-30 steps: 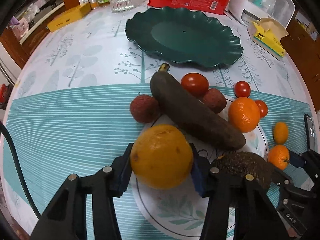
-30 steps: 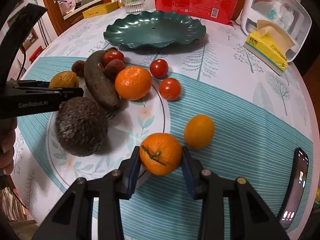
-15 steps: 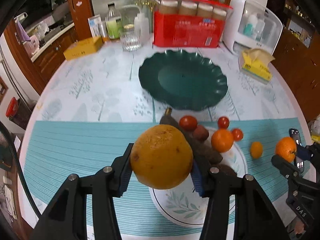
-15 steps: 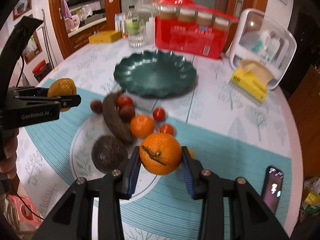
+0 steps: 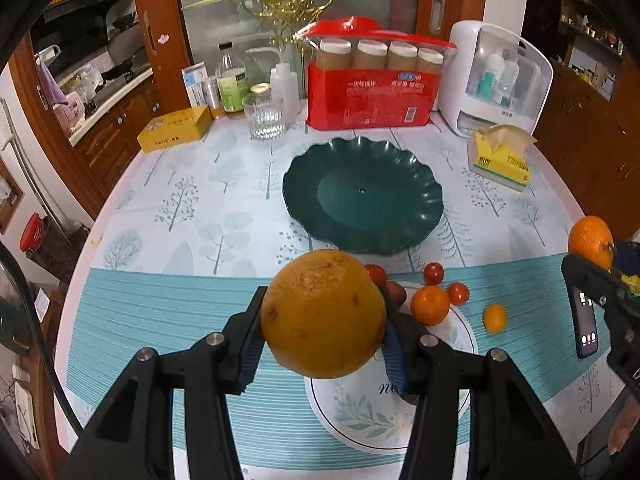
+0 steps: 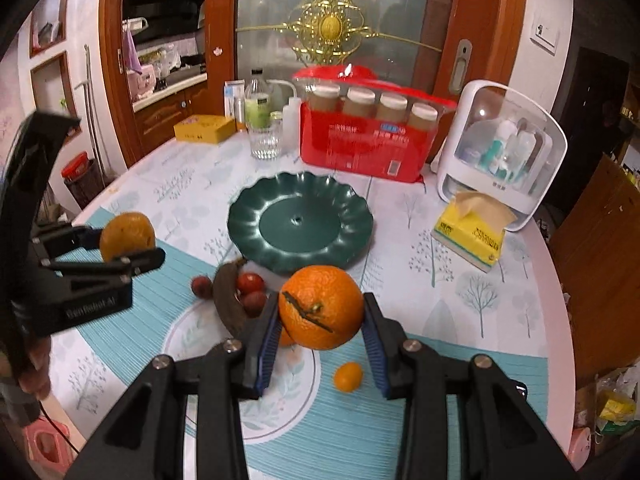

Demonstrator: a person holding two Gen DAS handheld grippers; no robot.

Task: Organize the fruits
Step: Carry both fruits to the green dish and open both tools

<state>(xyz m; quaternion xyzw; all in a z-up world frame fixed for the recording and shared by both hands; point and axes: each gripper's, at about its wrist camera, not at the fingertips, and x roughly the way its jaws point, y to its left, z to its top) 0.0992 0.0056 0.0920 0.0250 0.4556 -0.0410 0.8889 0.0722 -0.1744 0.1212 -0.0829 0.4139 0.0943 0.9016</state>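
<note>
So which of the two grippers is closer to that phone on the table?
Right. The right gripper, gripping a tangerine, hangs beside the phone, near the table's right edge; the left gripper, gripping a large orange, is far to the phone's left.

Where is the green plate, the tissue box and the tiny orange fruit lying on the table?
green plate (image 5: 424,188): left wrist view, on its wavy right rim.
tissue box (image 6: 472,236): right wrist view, on its yellow front face.
tiny orange fruit (image 6: 349,376): right wrist view, on the middle of its skin.
</note>
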